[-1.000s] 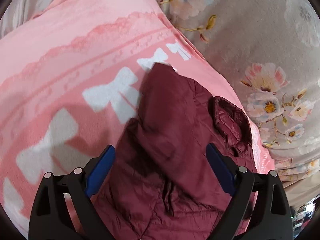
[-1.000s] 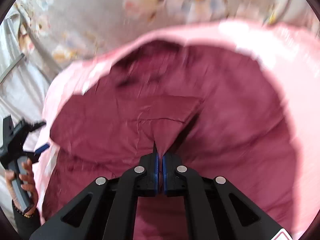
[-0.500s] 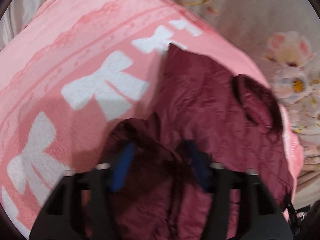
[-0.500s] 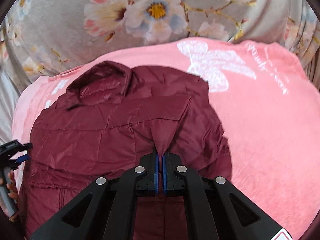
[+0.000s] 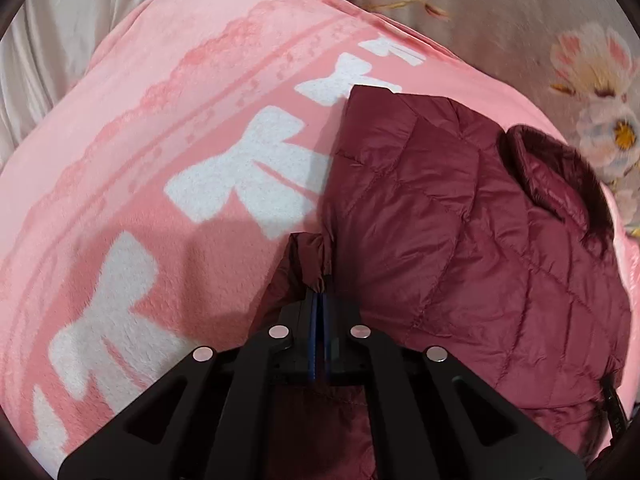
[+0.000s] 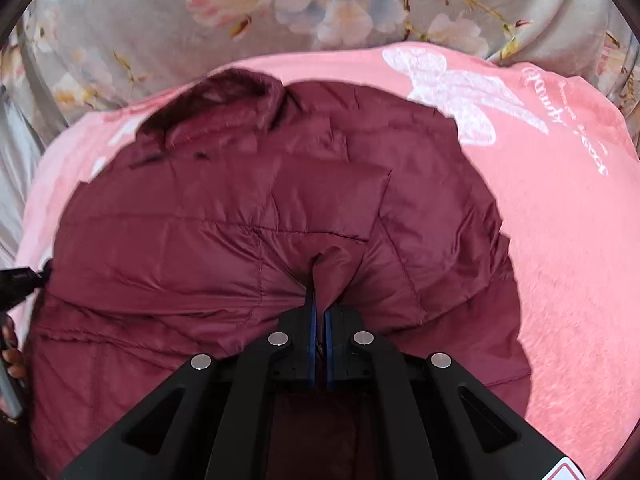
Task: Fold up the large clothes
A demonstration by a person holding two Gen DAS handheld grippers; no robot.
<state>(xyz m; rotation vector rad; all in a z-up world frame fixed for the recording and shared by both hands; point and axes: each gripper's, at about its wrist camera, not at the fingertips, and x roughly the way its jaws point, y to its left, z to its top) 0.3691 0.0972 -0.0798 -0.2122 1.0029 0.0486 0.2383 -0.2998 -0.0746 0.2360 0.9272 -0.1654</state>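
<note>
A maroon quilted puffer jacket (image 5: 460, 248) lies on a pink blanket, collar (image 5: 560, 176) toward the far right. My left gripper (image 5: 320, 292) is shut on a bunched edge of the jacket at its left side. In the right wrist view the same jacket (image 6: 224, 232) spreads across the middle, collar (image 6: 216, 100) at the far left. My right gripper (image 6: 319, 300) is shut on a pinched fold of the jacket near its front. The left gripper's black tip (image 6: 20, 280) and a hand (image 6: 10, 356) show at the left edge.
The pink blanket (image 5: 168, 128) with white bows covers the bed; it shows pink with a white butterfly (image 6: 560, 240) to the right of the jacket. Grey floral bedding (image 6: 200, 32) lies behind it, and grey floral bedding (image 5: 540, 20) at upper right.
The left gripper went from wide open over the jacket to shut on its edge, dropping lower. The right gripper sank with its fold still pinched, and the jacket now lies flatter.
</note>
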